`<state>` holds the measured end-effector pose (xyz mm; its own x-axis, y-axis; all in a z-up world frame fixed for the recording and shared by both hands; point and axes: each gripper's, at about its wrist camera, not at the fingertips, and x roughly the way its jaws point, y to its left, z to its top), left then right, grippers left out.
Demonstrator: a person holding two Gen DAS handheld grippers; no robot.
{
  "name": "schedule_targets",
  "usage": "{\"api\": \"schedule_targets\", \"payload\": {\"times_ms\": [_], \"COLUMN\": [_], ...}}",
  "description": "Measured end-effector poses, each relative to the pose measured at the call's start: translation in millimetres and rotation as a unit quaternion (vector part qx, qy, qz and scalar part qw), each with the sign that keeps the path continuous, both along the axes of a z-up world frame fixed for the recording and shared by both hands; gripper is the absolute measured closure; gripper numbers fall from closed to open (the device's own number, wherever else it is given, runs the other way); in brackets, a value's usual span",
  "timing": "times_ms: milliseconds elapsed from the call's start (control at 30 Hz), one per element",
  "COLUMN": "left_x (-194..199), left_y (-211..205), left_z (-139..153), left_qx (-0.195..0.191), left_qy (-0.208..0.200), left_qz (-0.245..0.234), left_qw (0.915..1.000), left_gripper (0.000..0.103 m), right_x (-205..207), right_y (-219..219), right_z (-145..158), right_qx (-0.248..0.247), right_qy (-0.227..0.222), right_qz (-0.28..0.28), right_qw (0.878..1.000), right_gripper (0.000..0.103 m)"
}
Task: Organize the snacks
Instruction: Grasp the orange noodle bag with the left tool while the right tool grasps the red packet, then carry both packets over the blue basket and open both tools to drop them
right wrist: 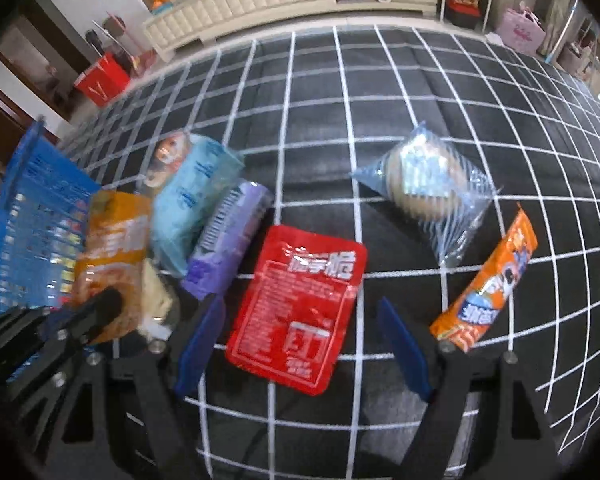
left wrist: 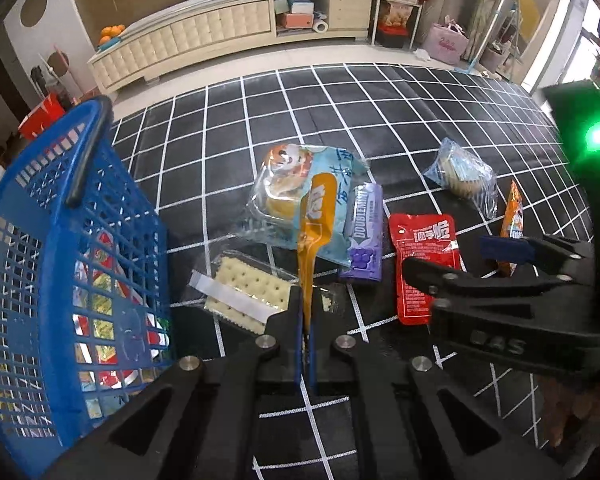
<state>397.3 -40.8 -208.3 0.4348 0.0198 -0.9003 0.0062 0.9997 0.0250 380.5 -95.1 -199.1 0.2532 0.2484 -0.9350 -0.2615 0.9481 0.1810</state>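
Over checkered cloth (right wrist: 380,120), left fingers (left wrist: 306,320) clamp yellow packet (left wrist: 320,216); right fingers (right wrist: 400,344) spread above red packet (right wrist: 300,308).

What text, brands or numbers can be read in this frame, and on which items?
"DOUBLEMINT": on the purple gum pack.
Large white Chinese characters on the red sachet: not legible for certain; its fine print is too small.
Yellow packet held in the left gripper: print distorted, unreadable.
Orange wrapper and light blue bag: lettering blurred.
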Motion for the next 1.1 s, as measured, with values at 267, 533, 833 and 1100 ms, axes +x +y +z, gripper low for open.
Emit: {"api": "schedule_targets", "payload": {"times_ms": [267, 533, 833, 1100], "left_x": [3.3, 1.8, -9.3, -31.4], "left_y": [0.9, 1.9, 5.6, -1.5], "left_z": [-5.0, -3.9, 2.9, 32.9], "left_qx": [-0.002, 0.003, -0.026, -0.039], "left_qy": [-0.003, -0.005, 0.005, -0.015], "left_qz": [-0.001, -0.004, -0.015, -0.039], "left_qw": [1.0, 1.0, 0.9995, 0.9984], "left_gripper": [0.102, 0.102, 0.102, 0.102], "right_x": [-2.8, -24.3, -35.9, -63.2], "right_y": [20.7, 11.8, -16.3, -22.9], "right_z": [-6.9, -1.3, 11.0, 58.9], "right_qx": [-0.049, -0.07, -0.007, 0.005], "right_qy": [-0.012, -0.052, -0.048, -0.071], "right_qz": [0.022, 0.018, 0.011, 0.001], "right_qw": [0.998, 0.996, 0.999, 0.998], "right_gripper": [0.029, 0.081, 0.089, 0.089]}}
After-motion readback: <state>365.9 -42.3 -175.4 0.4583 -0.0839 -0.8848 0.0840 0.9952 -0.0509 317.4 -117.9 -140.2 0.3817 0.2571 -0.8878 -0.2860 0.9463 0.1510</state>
